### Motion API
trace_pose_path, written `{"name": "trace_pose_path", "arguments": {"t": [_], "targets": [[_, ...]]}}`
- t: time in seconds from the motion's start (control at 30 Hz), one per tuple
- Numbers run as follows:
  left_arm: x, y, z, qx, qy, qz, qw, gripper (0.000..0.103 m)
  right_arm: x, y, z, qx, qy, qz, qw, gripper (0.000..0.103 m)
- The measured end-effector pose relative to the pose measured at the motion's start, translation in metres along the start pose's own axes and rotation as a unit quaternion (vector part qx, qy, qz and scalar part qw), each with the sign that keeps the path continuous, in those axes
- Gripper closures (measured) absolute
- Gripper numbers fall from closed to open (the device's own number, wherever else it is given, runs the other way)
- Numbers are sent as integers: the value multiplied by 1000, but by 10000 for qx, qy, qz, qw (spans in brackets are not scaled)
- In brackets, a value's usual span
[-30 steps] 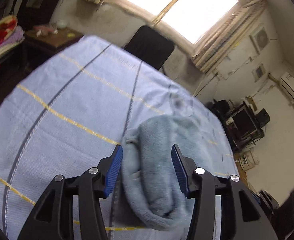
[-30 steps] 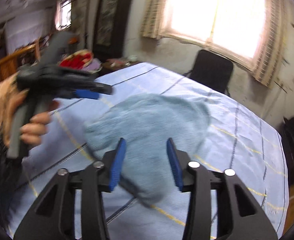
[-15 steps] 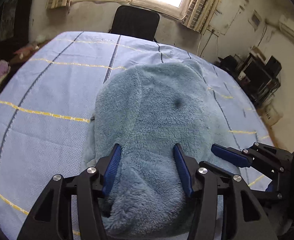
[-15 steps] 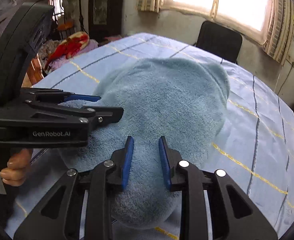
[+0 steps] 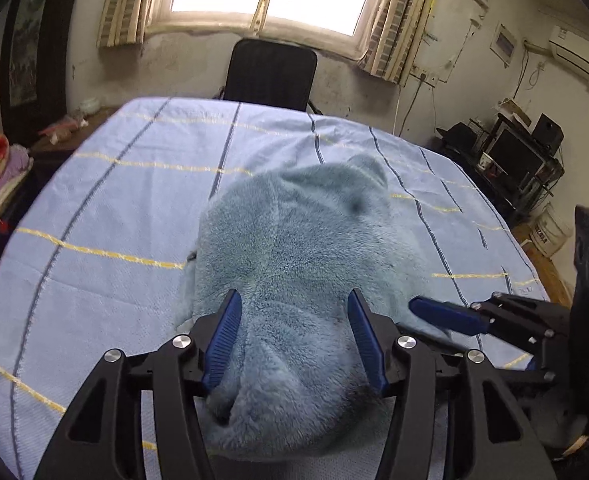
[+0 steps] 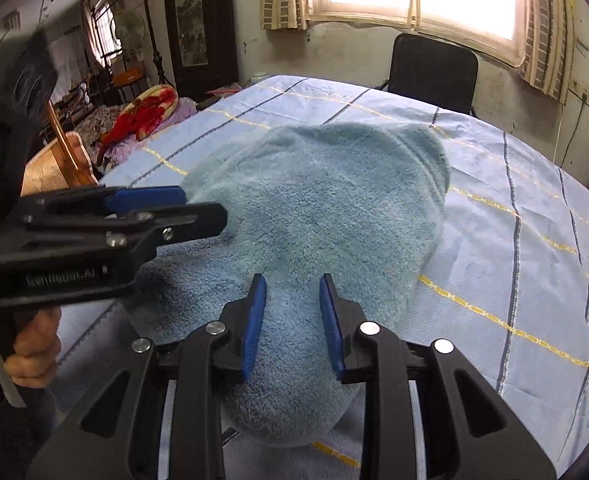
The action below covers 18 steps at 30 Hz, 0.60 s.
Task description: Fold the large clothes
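Seemingly unclamped, both open grippers, left gripper [image 5: 294, 336] and right gripper [image 6: 292, 320], straddle garment's [image 5: 294, 248] near edge.

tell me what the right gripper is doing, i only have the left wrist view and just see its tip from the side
observer: The right gripper has its pads apart, closer together than yours, with the fleece garment bulging between them. I cannot tell if it pinches.
operator: is my left gripper touching the fleece
observer: In the right wrist view the left gripper appears to hover just above the fleece's left side, jaws open.
operator: anything off the garment's right edge
observer: Only bare striped tablecloth.
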<state>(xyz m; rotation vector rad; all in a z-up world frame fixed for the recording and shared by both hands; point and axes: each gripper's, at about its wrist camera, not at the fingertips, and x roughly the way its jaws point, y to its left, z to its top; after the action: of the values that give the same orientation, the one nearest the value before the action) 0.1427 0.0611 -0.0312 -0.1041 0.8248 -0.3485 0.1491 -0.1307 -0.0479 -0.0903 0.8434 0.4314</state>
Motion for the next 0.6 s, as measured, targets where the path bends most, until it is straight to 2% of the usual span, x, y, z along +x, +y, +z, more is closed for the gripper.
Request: {"name": "trace_pose_path", "arguments": {"t": [0.17, 0.23, 0.3, 0.43, 0.6], "targets": [[-24, -8, -9, 183, -267, 375, 9988, 47, -34, -4, -1, 98, -252, 156, 9995, 72], [-28, -7, -15, 240, -290, 452, 9983, 39, -38, 1, -7, 7, -250, 194, 9995, 72], [-21, -5, -22, 300, -141, 623, 9975, 38, -35, 5, -13, -112, -170, 188, 9996, 72], [9, -1, -31, 306, 350, 652, 9968, 36, -12, 4, -24, -116, 113, 203, 9997, 70], [16, -2, -36, 474, 359, 788, 9951, 33, -6, 2, -30, -134, 81, 262, 9995, 69]]}}
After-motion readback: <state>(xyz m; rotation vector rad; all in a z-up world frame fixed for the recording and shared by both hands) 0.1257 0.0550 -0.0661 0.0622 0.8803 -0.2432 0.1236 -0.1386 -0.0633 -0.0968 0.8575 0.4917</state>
